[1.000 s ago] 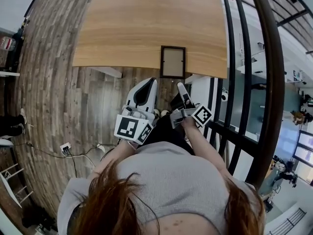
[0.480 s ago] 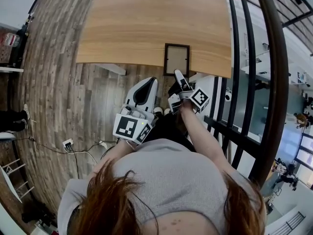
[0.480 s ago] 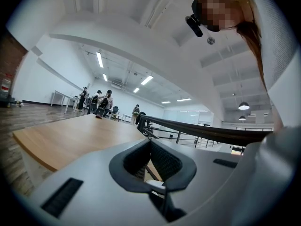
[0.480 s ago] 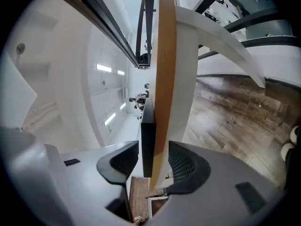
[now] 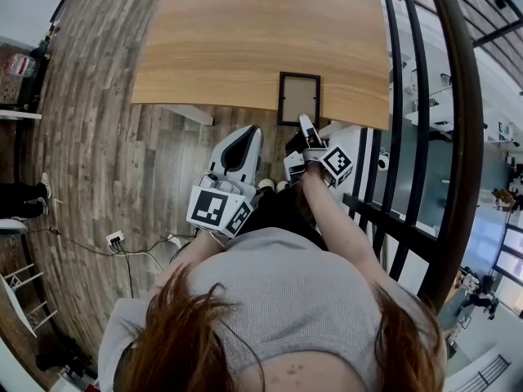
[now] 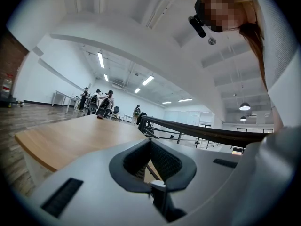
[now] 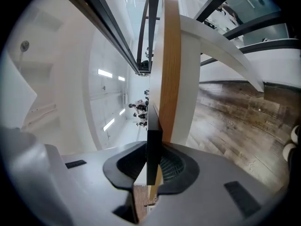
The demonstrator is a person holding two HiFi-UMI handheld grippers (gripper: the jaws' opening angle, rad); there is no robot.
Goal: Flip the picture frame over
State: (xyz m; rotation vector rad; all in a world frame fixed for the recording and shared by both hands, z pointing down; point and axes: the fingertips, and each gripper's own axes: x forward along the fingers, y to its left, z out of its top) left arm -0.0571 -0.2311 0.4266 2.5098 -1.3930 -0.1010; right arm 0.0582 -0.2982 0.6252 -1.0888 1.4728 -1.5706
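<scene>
Left gripper (image 6: 150, 142) level, short of the table (image 5: 245, 39), jaws pressed together, empty. Right gripper (image 7: 153, 166): jaws have just been closing and now pinch the near edge of the picture frame (image 5: 298, 96), flat at the table's rim. Grip looks made; flip not yet begun.

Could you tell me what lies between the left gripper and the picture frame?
Head view: between left gripper and picture frame, only bare table edge and wooden floor.

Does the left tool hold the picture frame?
No, the left tool has nothing between its jaws; the picture frame is between the right tool's jaws, which have just been closing.
</scene>
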